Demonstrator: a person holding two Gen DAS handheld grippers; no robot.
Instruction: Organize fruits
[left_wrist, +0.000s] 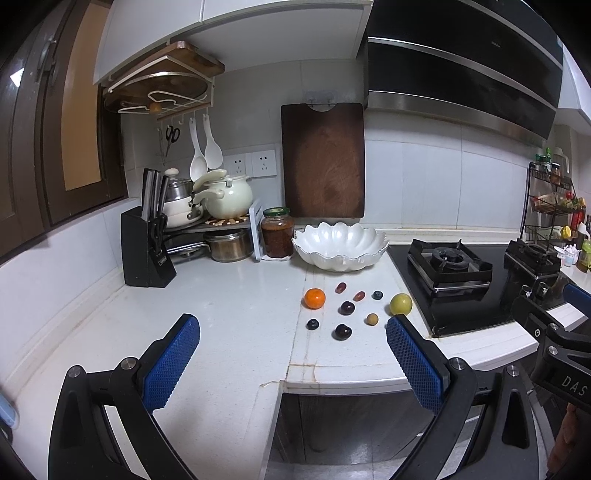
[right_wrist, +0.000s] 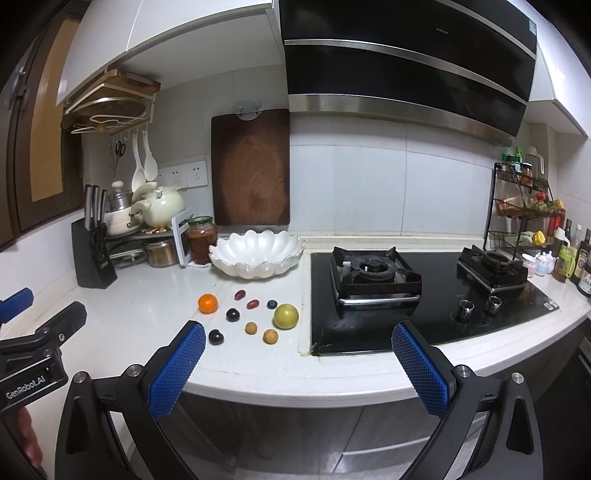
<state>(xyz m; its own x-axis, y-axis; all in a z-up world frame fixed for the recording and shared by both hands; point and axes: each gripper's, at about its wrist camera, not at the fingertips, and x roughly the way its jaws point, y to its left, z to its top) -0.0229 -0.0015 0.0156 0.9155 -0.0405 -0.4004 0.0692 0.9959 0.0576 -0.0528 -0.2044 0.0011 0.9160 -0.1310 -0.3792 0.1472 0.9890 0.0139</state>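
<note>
Both grippers, left gripper (left_wrist: 293, 363) and right gripper (right_wrist: 298, 367), spread wide, empty; "GenRobot.AI" legible; fruits loose before scalloped bowl (right_wrist: 256, 254).

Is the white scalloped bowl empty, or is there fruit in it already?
Empty. The white bowl shows only bare interior, and the fruits, like the orange, lie on the counter in front.

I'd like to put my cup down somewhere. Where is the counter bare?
The counter is bare between the knife block and the orange fruit. It is crowded between the white bowl and the front edge, where small fruits lie, and around the pots.
</note>
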